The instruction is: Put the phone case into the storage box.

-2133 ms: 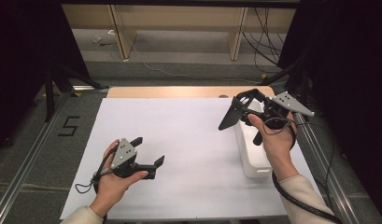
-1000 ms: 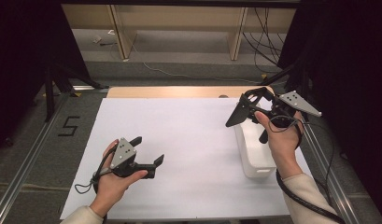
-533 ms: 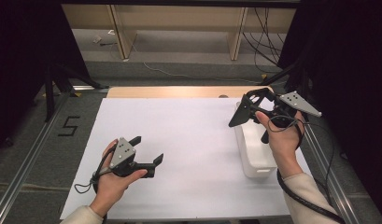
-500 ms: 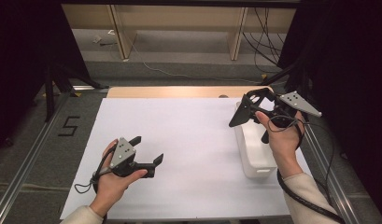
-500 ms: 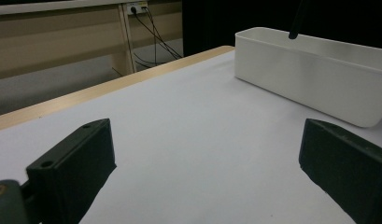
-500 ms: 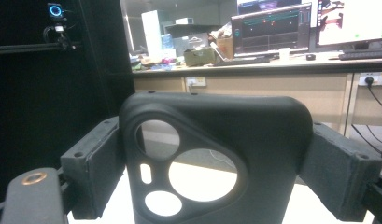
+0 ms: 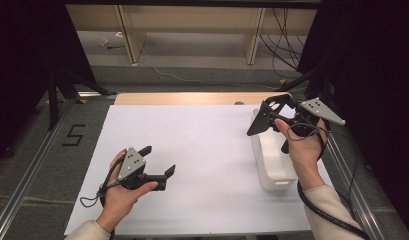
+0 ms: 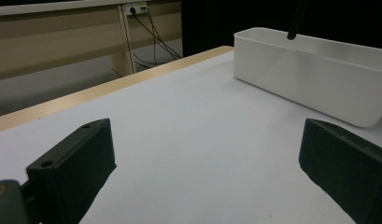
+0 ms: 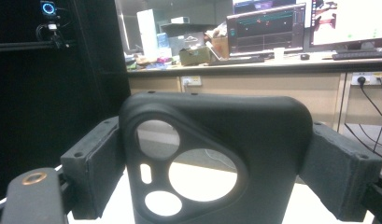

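A black phone case (image 9: 268,135) with round camera cut-outs stands upright between the pads of my right gripper (image 9: 216,154), which is shut on its two side edges. In the high view the right gripper (image 7: 274,107) holds the case (image 7: 257,122) in the air above the far end of a white bin (image 7: 272,160). My left gripper (image 7: 159,160) rests low over the white table near its front left, open with nothing between its jaws. In the left gripper view the gripper (image 8: 205,140) points towards the bin (image 8: 314,70).
A white sheet (image 7: 202,145) covers the table, and a wooden strip (image 7: 192,97) runs along its far edge. Metal rails (image 7: 37,165) flank both sides. Dark curtains stand left and right. Beyond the table are desks with monitors (image 9: 268,28).
Since the oldest frame my right hand has drifted slightly to the right with the phone case. It has kept still over the last half second. The left gripper has not moved.
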{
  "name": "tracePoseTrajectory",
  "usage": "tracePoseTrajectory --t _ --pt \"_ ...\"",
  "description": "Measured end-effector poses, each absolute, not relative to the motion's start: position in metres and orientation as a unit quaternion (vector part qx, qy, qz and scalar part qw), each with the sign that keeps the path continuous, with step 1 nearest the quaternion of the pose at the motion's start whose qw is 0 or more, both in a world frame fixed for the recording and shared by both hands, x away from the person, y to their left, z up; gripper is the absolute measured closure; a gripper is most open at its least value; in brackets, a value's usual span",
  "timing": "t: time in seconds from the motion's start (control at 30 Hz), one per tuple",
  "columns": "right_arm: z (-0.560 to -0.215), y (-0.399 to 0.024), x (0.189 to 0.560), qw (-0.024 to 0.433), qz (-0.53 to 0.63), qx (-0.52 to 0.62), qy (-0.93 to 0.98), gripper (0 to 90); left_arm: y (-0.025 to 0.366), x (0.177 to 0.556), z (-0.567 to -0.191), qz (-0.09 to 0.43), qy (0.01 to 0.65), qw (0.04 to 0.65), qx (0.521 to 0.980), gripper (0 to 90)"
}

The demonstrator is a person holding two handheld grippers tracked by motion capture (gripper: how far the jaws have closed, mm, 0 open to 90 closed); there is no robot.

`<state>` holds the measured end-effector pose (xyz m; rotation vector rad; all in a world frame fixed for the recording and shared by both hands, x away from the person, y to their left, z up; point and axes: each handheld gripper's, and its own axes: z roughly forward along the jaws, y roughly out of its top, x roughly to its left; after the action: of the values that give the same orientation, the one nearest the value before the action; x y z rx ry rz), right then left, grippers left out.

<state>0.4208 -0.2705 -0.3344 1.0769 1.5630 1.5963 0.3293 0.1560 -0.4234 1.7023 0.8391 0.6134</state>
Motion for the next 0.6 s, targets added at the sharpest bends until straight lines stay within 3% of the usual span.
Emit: tracePoseTrajectory --t 0.6 --pt "-0.3354 -0.2772 0.4231 0.333 0.602 0.419 0.593 15.1 0.1561 0.3292 -0.4229 0.259 0.354 0.543 0.716 2.9"
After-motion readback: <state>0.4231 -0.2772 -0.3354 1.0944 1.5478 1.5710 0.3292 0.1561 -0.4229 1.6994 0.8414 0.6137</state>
